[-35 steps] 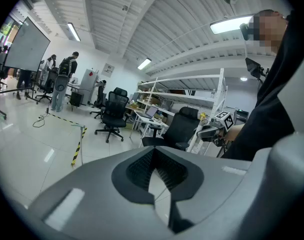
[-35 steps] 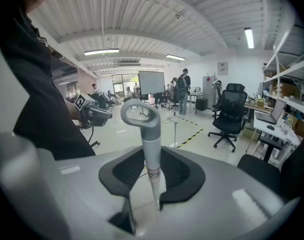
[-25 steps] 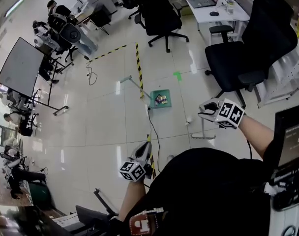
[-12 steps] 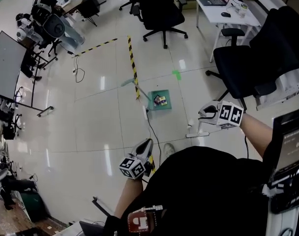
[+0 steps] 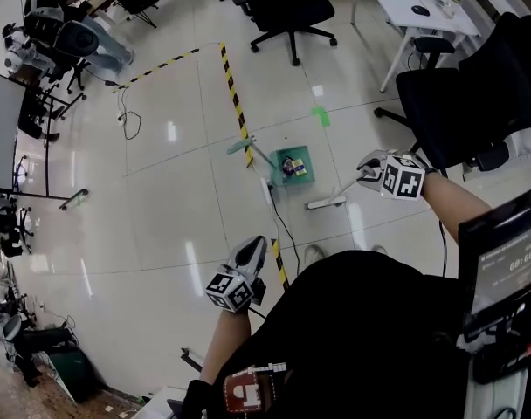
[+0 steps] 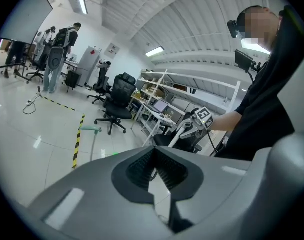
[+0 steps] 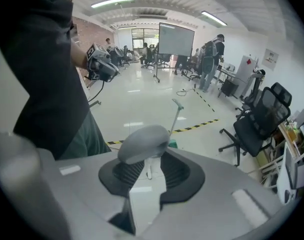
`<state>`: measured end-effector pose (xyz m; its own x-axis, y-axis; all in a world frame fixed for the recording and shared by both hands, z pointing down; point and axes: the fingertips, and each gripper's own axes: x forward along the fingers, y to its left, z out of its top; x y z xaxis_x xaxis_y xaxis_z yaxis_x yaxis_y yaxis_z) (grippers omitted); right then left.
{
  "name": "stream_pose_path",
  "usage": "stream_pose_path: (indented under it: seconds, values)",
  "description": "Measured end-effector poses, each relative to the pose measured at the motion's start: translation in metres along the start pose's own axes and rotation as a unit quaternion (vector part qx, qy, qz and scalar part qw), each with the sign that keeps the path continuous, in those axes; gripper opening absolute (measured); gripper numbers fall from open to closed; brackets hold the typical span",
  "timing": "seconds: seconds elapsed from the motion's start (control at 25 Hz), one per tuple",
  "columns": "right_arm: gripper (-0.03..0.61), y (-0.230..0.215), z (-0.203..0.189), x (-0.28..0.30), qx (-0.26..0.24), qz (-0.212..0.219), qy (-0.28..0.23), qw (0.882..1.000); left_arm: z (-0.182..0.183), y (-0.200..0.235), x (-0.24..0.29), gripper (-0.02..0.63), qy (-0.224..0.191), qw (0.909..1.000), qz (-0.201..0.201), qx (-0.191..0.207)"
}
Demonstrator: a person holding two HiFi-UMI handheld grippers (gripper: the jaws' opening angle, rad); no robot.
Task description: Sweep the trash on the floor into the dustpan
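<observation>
Glossy floor, matt gear
Floor tiles were smooth and mirror-shiny; dustpan looked like green plastic, broom grip smooth grey plastic, left gripper and right gripper matt grey plastic with ribbed black pads.

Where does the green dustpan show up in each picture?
Head view: dustpan at centre, on the floor.
Left gripper view: only its upright handle, left of centre.
Right gripper view: centre, handle above, pan edge beside the broom grip.
Shared landmark: yellow-black floor tape next to it.
</observation>
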<state>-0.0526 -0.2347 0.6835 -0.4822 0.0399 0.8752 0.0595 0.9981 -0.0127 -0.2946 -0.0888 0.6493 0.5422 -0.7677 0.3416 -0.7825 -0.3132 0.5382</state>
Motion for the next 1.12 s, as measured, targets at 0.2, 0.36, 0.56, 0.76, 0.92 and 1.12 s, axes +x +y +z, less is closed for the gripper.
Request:
stream_pose_path:
  seconds: [0.2,0.36,0.56,0.76,0.92,1.12]
  values:
    - [0.103,-0.04,0.001,0.004,-0.092,-0.016,0.022,0.995,0.002,-0.009,0.022,-0.002,0.001,0.9999,0.012,-0.007]
    - [0.1,-0.07,-0.025,0.005,-0.146,-0.017,0.029,0.989,0.007,-0.032,0.053,-0.002,-0.005,0.9989,0.046,0.002]
    - [0.095,-0.089,-0.056,-0.019,-0.162,0.035,0.019,0.986,0.009,-0.079,0.086,-0.002,-0.029,0.9961,0.082,-0.015]
    - [0.095,-0.141,-0.069,-0.074,-0.038,0.011,-0.019,0.999,0.022,-0.08,0.101,-0.002,-0.05,0.9943,0.092,-0.022]
    - [0.097,-0.185,-0.083,-0.11,0.07,-0.042,-0.03,0.996,0.036,-0.053,0.106,-0.002,-0.059,0.9951,0.076,-0.019]
    - [0.096,-0.209,-0.095,-0.127,0.2,-0.134,-0.006,0.971,0.043,-0.018,0.106,-0.002,-0.044,0.9982,0.037,-0.018]
